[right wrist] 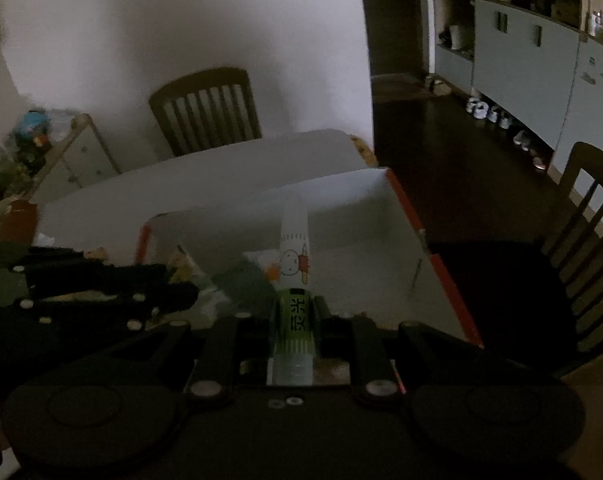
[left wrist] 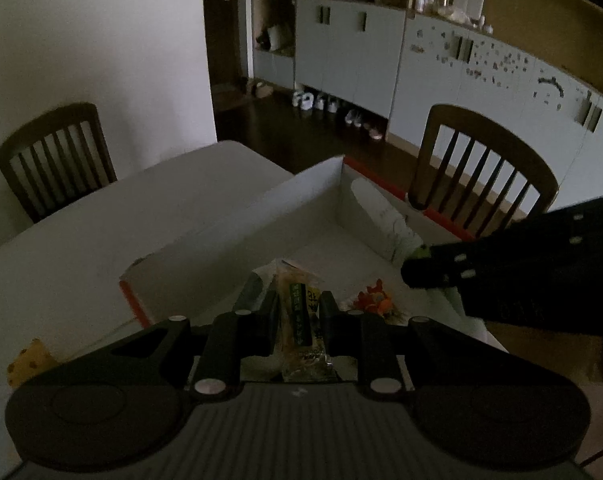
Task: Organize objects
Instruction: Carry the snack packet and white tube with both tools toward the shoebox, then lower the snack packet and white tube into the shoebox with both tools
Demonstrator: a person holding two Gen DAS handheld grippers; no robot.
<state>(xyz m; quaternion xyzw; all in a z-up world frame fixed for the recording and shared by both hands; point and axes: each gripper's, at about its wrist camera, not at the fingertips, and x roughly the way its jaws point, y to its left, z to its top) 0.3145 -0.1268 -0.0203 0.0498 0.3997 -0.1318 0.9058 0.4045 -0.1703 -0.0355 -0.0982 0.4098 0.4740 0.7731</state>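
Above white box (left wrist: 261, 216): left gripper (left wrist: 299, 304) clamped on snack packet (left wrist: 301, 320), right gripper (right wrist: 295, 312) clamped on white-green tube (right wrist: 295, 264); orange wrapper (left wrist: 375, 300) at 1 o'clock.

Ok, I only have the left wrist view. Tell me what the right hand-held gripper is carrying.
Observer: The right hand-held gripper is clamped on a tube, white with a cartoon figure and a green label.
Operator: Say where it points.
Observer: Forward over the open box, tip toward the far wall.
Operator: Report what's left of the table.
Observer: A small drawer unit, with toys piled on top.
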